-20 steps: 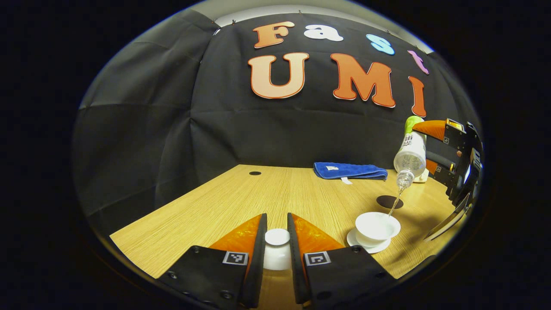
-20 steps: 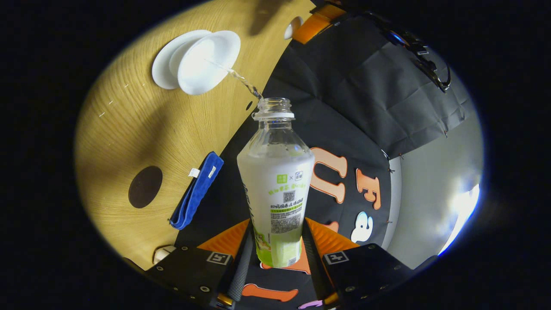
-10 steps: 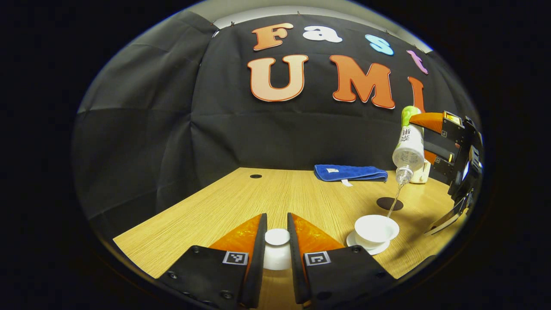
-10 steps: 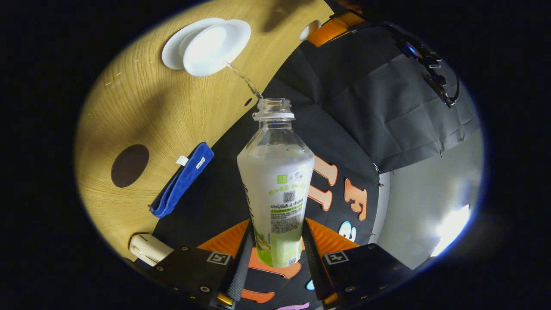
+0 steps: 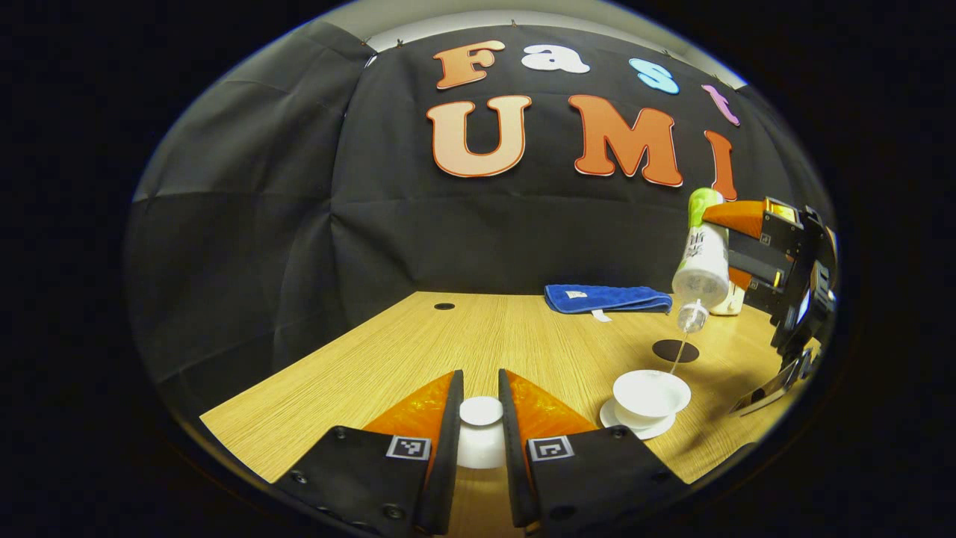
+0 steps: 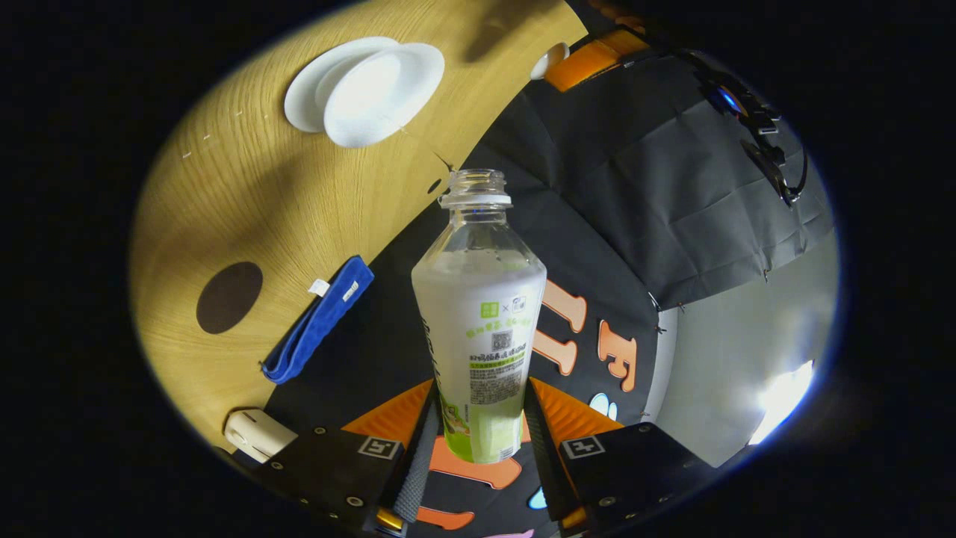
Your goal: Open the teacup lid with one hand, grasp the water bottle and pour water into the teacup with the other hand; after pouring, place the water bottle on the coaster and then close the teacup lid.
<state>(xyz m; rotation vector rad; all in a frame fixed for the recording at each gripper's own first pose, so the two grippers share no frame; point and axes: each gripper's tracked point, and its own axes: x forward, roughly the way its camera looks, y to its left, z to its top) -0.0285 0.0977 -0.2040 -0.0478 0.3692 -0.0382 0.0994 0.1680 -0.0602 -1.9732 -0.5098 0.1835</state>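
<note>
My left gripper (image 5: 479, 375) is shut on the white teacup lid (image 5: 480, 427), held low over the wooden table (image 5: 463, 336). To its right the open white teacup (image 5: 651, 391) stands on its saucer (image 5: 635, 429). My right gripper (image 5: 736, 250) is shut on the water bottle (image 5: 702, 258), tilted mouth-down above the cup, with a thin trickle falling toward it. In the right gripper view, the right gripper (image 6: 482, 382) clasps the bottle (image 6: 482, 314) near its base, and the teacup (image 6: 382, 91) lies beyond the mouth. The dark round coaster (image 5: 676, 350) (image 6: 229, 297) sits behind the cup.
A folded blue towel (image 5: 606, 298) (image 6: 317, 321) lies near the back wall. A small white object (image 6: 258, 433) rests beside it at the table's far right. The left gripper (image 6: 590, 56) with the lid shows at the top of the right gripper view.
The bottle has risen a little and tipped back slightly, and the stream into the teacup has thinned to a trickle. The left gripper and lid have stayed put.
</note>
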